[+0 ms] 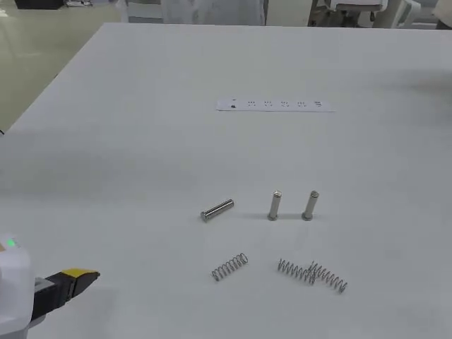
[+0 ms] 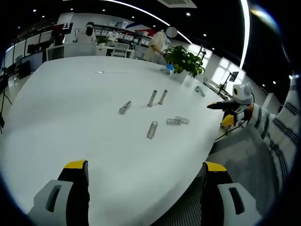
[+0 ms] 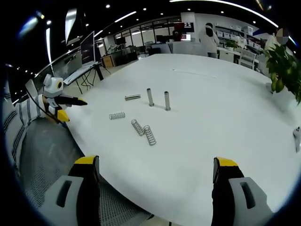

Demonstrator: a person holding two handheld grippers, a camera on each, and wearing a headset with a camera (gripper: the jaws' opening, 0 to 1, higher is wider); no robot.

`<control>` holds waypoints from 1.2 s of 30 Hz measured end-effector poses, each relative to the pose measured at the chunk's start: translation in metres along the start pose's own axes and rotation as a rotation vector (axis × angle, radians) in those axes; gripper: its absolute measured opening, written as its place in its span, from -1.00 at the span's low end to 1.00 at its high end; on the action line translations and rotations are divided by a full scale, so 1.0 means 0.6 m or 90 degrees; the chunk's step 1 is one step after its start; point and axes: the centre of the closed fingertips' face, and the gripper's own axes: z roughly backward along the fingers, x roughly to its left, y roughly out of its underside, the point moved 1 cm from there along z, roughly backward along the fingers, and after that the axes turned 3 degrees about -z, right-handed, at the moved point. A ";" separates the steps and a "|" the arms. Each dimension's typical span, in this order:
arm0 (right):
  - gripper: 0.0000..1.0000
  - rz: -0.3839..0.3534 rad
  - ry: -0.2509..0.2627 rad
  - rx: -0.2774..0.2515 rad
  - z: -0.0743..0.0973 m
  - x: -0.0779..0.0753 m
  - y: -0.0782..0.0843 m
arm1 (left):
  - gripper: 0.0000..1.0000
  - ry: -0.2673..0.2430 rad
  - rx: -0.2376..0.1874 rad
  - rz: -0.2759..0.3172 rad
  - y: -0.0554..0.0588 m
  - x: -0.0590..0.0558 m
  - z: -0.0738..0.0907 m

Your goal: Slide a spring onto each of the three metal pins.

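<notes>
Presently, left tongs (image 2: 145,165): standing spread, empty.
Right tongs (image 3: 156,161): standing spread, empty.
Springs (image 1: 229,266) (image 1: 295,270) (image 1: 328,277): lying loose near horizontal pin (image 1: 217,210).

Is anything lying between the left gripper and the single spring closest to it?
Nothing visible. Bare table runs from the open left gripper to the single spring; the other two springs lie to its side and the pins beyond.

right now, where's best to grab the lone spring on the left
Probably take the lone spring by its middle coils, from straight above, jaws across its width. It lies flat and diagonal, apart from the other two springs, leaving both sides free.
</notes>
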 end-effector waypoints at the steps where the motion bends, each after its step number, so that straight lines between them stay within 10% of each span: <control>1: 0.99 0.001 0.000 0.001 0.000 0.000 0.000 | 0.96 -0.001 0.000 0.000 0.000 0.001 0.000; 24: 0.99 0.019 -0.009 0.009 -0.010 0.011 -0.011 | 0.96 0.000 -0.013 -0.009 -0.013 0.005 0.001; 36: 0.99 0.019 -0.002 0.014 -0.005 0.009 -0.009 | 0.96 0.020 -0.016 -0.039 -0.053 0.007 -0.019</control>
